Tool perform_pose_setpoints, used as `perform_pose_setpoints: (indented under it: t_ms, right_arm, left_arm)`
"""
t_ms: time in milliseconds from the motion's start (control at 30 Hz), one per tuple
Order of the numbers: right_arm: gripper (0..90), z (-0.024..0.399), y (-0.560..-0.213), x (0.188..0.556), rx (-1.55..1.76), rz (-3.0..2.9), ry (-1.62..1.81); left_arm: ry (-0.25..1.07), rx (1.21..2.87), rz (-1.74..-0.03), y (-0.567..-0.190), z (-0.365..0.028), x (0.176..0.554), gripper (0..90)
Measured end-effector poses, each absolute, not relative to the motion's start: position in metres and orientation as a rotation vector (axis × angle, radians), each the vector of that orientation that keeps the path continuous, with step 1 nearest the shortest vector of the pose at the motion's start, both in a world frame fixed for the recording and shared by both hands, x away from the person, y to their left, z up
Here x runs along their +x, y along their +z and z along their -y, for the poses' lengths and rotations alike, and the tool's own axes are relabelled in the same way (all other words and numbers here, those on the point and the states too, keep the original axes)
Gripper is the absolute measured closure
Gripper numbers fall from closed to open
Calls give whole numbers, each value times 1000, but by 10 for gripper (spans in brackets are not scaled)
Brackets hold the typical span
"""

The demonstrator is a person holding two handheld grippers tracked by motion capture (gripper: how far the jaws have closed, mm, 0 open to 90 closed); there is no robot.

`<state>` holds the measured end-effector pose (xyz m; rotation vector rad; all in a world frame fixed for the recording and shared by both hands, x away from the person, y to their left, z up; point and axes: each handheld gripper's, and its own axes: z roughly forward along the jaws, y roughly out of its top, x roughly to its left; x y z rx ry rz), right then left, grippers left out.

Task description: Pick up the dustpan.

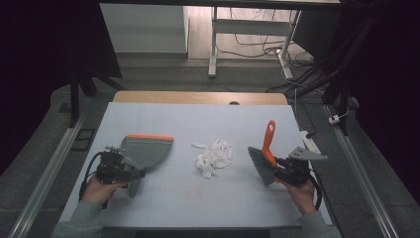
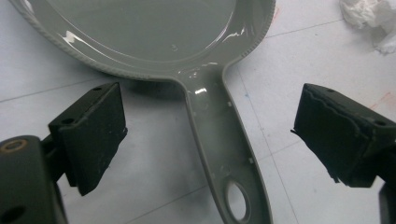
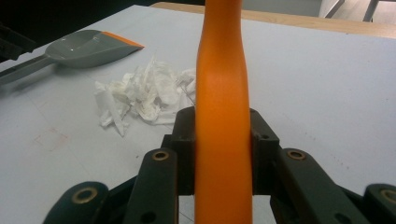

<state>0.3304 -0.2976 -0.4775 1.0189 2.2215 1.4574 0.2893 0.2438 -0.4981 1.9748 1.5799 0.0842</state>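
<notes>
Sweep setup: brush gripped, dustpan not yet.
Right gripper [image 1: 277, 166] clamps brush [image 1: 264, 159] handle, right of paper scraps [image 1: 214, 156]; left gripper [image 2: 205, 135] jaws wide, straddling dustpan [image 1: 146, 149] handle at left, ready to grip.

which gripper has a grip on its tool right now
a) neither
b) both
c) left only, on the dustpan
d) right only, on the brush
d: in the right gripper view the right gripper has its pads pressed on the orange brush handle, while in the left gripper view the left gripper stands wide open with the grey dustpan handle lying untouched between its jaws.
</notes>
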Motion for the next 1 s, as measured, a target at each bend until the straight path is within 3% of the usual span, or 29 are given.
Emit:
perform_pose_setpoints:
  t_ms: [367, 1000]
  right_arm:
    - [700, 297, -478, 330, 1018, -2224, 1450]
    - [700, 297, -479, 331, 1021, -2232, 1451]
  left_arm:
    - [94, 1972, -1642, -517, -239, 297, 149]
    - [152, 1919, -1666, -528, -234, 301, 403]
